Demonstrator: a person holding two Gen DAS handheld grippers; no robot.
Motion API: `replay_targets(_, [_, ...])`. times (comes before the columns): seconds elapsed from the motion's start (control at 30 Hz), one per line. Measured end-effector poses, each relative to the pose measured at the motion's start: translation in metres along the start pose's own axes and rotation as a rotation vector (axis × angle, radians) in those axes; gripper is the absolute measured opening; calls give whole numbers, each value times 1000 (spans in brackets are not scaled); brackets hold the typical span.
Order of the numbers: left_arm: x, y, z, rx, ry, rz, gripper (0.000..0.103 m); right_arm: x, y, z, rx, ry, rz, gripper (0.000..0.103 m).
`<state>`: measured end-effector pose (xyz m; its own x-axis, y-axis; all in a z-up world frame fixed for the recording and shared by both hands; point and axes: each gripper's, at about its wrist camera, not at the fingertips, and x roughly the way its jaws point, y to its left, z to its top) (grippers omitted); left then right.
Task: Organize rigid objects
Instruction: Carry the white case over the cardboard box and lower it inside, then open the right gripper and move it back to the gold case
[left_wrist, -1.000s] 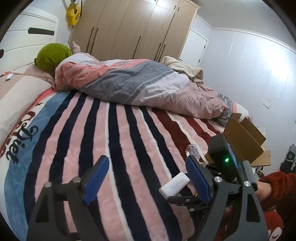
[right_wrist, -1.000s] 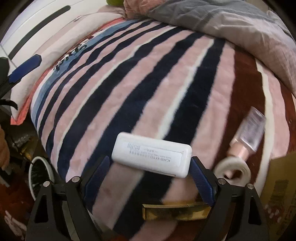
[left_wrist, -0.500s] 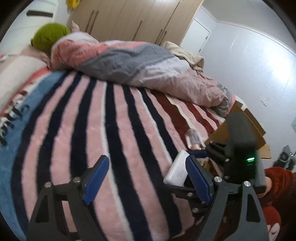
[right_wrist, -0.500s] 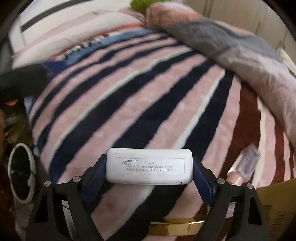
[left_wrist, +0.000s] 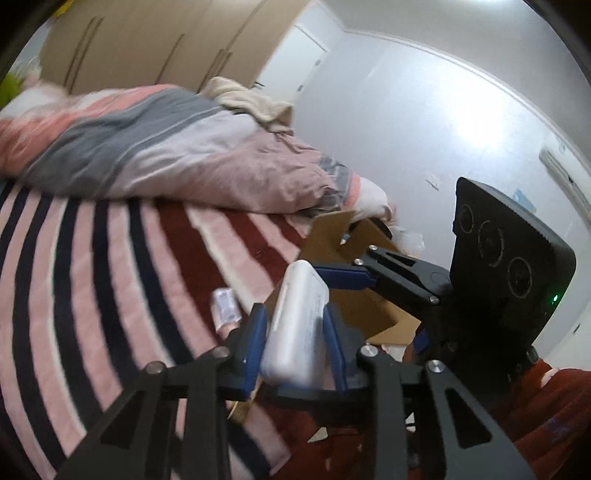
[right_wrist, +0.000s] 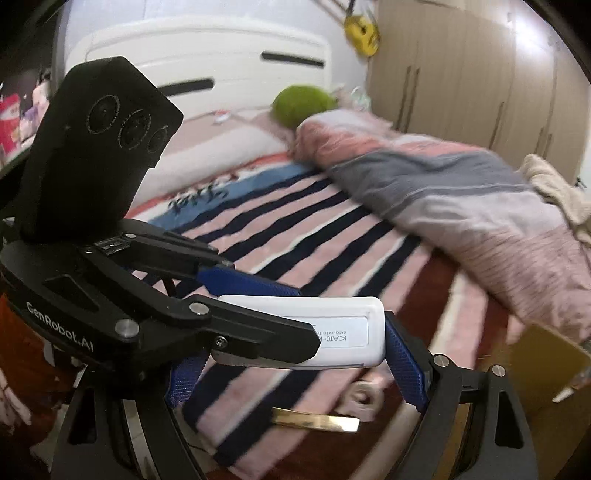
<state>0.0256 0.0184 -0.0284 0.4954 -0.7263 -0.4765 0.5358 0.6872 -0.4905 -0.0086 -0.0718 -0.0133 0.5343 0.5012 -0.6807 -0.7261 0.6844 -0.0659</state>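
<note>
White plastic is what I make out best: the white case (left_wrist: 295, 321) sits between both sets of jaws, lifted clear of the bed (right_wrist: 295, 236). From the right wrist view, the left gripper (right_wrist: 258, 314) crosses in front and hides the near-left half of the case, so its printed label is cut off. Both views are smeared by motion, and I cannot read the far bedding sharply.

A second ago the left gripper (left_wrist: 295, 332) stood wide with nothing in it, off to the left of the case; its jaws have just been closing and now pinch the case across its narrow sides. The right gripper (right_wrist: 295, 350) keeps its wide hold on the case's two ends, as before, and the case has risen off the striped blanket where it lay low a second ago. The right gripper (left_wrist: 354, 280) now reaches in from the right in the left wrist view.

Below the case, a gold bar (right_wrist: 314, 421) and a roll of tape (right_wrist: 362, 398) lie on the blanket, near the bed's edge. A small clear bottle (left_wrist: 225, 306) lies just left of the cardboard box (left_wrist: 332, 236), which stands at the bed's right. A rumpled duvet (right_wrist: 443, 184) fills the far side, with a green cushion (right_wrist: 303, 103) beyond it.
</note>
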Motion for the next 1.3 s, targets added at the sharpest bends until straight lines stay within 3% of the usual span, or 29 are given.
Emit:
replay_targets(0.33, [87, -73, 39, 97, 108, -34, 29, -66, -82, -39, 126, -60, -84, 85])
replay_targets(0.63, [159, -102, 52, 154, 219, -21, 29, -77, -150, -80, 265, -23, -103, 85])
replay_targets(0.8, [164, -111, 55, 185, 224, 10, 29, -79, -160, -81, 266, 0, -149, 85])
replay_targets(0.87, [163, -113, 55, 205, 213, 41, 34, -78, -160, -83, 266, 27, -159, 85])
replay_targets(0.93, [157, -113, 55, 212, 190, 56, 63, -76, -163, -85, 277, 45, -164, 85])
replay_targets(0.97, [156, -112, 55, 215, 180, 63, 67, -77, -163, -85, 282, 44, -170, 86])
replay_targets(1.07, [146, -112, 57, 219, 153, 78, 69, -79, -165, -85, 295, 38, -193, 94])
replay_targets(1.3, [97, -109, 59, 205, 46, 97, 73, -85, -152, -78, 280, 15, -193, 94])
